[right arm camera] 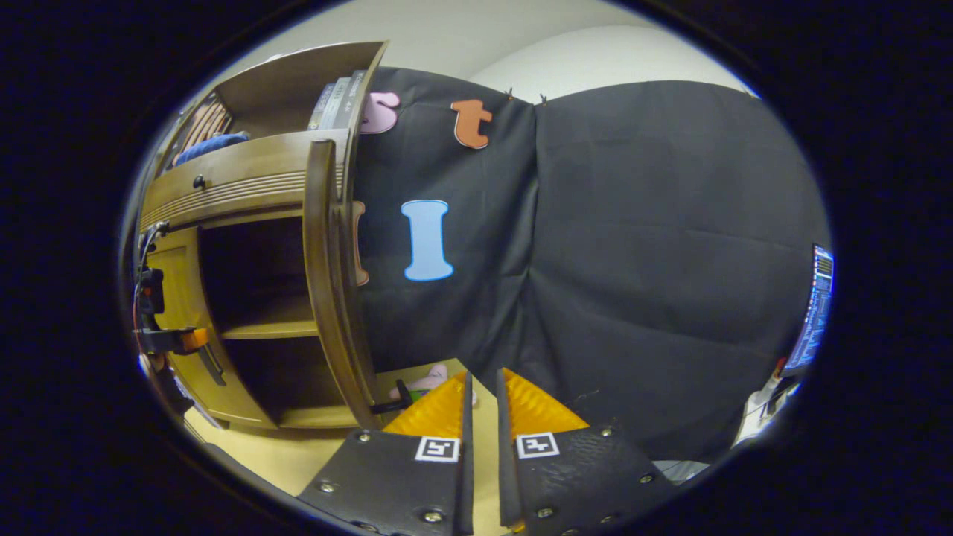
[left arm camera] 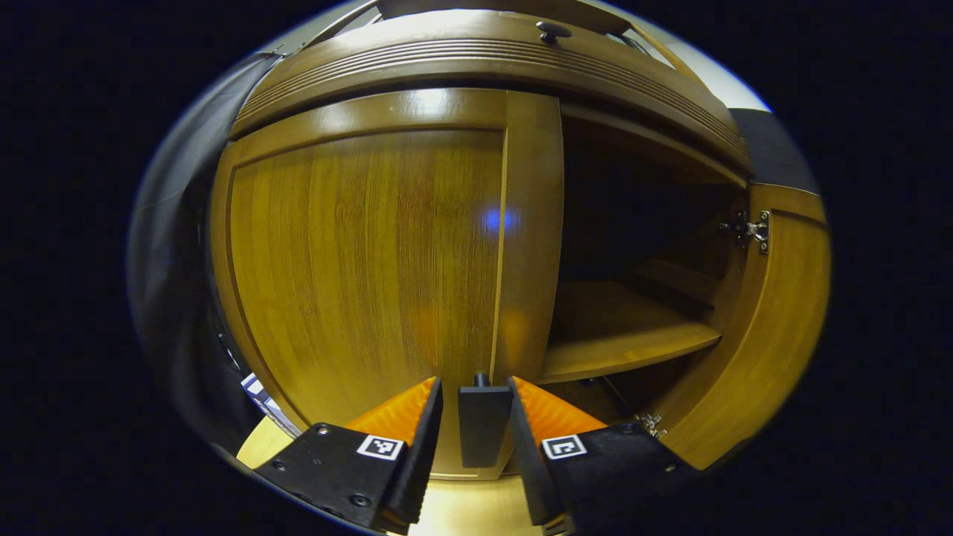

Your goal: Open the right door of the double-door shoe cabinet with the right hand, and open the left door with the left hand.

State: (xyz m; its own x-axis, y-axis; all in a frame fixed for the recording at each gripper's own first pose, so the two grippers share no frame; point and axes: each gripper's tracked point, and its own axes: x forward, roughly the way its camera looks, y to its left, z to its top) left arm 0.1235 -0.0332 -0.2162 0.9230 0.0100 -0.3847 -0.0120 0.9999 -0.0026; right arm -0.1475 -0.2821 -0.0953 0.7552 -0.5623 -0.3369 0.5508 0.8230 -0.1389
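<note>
The brown wooden shoe cabinet's left door [left arm camera: 357, 260] lies closed. Its dark bar handle [left arm camera: 484, 428] stands between the fingers of my left gripper [left arm camera: 476, 387], which is open around it; a thin gap shows on the handle's left side. The right door [left arm camera: 774, 320] is swung wide open, baring a dark interior with a shelf [left arm camera: 618, 335]. In the right gripper view that right door [right arm camera: 327, 283] is seen edge-on, its dark handle [right arm camera: 387, 407] near the floor. My right gripper [right arm camera: 482, 376] hangs to the right of it, shut with nothing in it. The left gripper [right arm camera: 175, 340] shows far off at the left door [right arm camera: 175, 290].
A drawer with a dark knob [left arm camera: 552, 30] runs above the doors. Black cloth wall [right arm camera: 633, 260] stands to the right of the cabinet. A pink object [right arm camera: 432, 378] lies on the pale floor [right arm camera: 313, 454] by the open door. A lit screen [right arm camera: 815, 313] glows at the far right.
</note>
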